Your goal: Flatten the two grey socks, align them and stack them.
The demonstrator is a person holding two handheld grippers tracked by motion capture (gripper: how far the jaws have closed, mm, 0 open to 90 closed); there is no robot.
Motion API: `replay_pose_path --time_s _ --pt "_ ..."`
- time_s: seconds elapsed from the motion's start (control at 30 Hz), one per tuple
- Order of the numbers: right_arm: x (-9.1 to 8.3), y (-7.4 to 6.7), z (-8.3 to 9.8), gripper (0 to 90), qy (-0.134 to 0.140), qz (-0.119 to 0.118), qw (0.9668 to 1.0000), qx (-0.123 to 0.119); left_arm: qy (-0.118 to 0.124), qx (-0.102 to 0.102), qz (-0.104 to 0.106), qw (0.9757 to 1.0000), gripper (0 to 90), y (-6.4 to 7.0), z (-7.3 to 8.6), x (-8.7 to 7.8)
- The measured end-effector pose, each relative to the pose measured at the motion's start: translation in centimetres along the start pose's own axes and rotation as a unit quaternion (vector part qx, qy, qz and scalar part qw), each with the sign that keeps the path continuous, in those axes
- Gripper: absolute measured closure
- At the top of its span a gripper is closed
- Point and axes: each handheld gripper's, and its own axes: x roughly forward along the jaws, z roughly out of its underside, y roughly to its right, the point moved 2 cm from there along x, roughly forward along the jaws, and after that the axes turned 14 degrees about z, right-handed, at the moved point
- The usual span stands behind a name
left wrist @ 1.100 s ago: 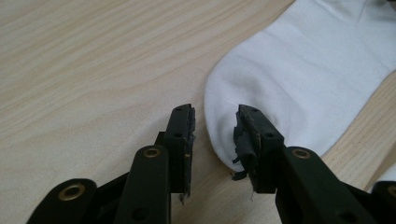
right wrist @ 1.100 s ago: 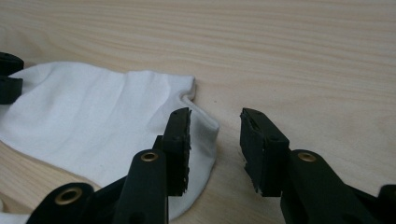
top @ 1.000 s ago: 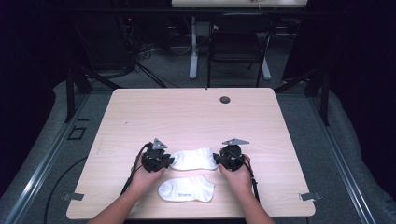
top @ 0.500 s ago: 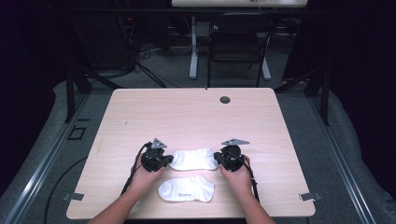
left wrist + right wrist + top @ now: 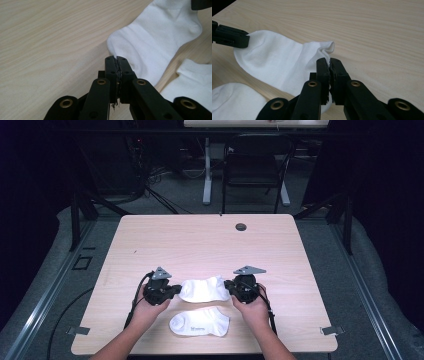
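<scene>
A white sock (image 5: pixel 204 289) is stretched between my two grippers near the table's front. My left gripper (image 5: pixel 177 288) is shut on its left end; in the left gripper view the jaws (image 5: pixel 117 59) pinch the sock (image 5: pixel 155 37) at its edge. My right gripper (image 5: pixel 231 285) is shut on the sock's right end, and the right gripper view has the jaws (image 5: pixel 329 61) clamped on the bunched cuff of the sock (image 5: pixel 279 60). A second white sock (image 5: pixel 199 322) lies flat on the table just in front, also seen as a second sock (image 5: pixel 192 80) and a second sock (image 5: pixel 234 100).
The light wooden table (image 5: pixel 200 245) has a small round black grommet (image 5: pixel 241 226) near its far edge. Behind the table stand a dark chair (image 5: pixel 255 170) and a desk leg (image 5: pixel 207 170) among cables on the floor.
Both grippers and the held sock have barely shifted; nothing else has moved.
</scene>
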Motion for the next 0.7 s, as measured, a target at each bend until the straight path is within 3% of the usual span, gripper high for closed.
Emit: replay_pose_path --time_s 0.7 --pt "-2.9 -1.3 1.5 86.7 0.003 -0.025 0.9995 -0.018 0.01 0.006 0.017 0.9998 88.4 2.3 2.2 -2.8"
